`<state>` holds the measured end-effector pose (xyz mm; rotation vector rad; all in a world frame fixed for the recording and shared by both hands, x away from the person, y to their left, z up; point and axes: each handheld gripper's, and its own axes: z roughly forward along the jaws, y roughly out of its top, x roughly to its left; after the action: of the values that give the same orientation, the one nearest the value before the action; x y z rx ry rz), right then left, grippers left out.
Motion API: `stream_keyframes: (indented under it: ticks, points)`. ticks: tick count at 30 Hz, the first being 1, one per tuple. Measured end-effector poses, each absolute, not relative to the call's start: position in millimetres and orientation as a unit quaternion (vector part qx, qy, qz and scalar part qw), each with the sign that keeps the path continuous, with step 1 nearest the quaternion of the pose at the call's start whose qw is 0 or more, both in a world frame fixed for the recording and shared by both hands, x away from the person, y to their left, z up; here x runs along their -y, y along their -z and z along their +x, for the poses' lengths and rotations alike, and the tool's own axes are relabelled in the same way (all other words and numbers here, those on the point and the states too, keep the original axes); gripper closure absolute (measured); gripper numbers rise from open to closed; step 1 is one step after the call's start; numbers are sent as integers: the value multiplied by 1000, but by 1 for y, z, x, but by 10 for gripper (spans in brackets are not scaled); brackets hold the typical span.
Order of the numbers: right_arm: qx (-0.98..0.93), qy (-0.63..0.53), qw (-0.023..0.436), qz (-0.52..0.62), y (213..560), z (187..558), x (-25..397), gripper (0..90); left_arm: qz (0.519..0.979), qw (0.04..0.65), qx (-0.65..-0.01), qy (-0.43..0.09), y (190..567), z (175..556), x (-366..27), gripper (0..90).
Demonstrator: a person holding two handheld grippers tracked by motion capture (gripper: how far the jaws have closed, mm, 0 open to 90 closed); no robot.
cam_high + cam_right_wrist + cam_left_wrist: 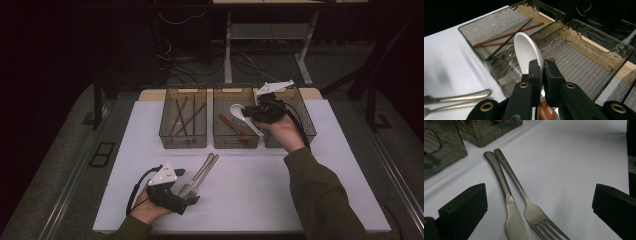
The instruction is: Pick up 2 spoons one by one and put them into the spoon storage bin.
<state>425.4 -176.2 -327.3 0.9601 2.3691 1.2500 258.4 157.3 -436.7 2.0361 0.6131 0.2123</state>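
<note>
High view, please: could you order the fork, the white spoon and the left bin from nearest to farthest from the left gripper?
1. Fork, at the left gripper.
2. Left bin, straight behind.
3. White spoon, back right, in the right gripper.

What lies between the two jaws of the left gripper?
In the left gripper view, a knife and a fork lie side by side on the white table.

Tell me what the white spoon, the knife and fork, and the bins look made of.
White spoon: likely glazed ceramic or melamine; smooth, glossy, thick-walled.
Knife and fork: metal, probably stainless steel, with a dull brushed grey sheen.
Bins: smoky translucent plastic; the chopsticks show through the rippled walls, and the floor is ribbed.
</note>
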Motion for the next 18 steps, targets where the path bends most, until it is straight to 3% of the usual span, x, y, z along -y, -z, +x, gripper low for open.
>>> stream_keyframes:
  ticks: [18]
  points:
    - [-826,-401,148,366,352,463,151,841,837,481,-247,-89,435,258,-159,0]
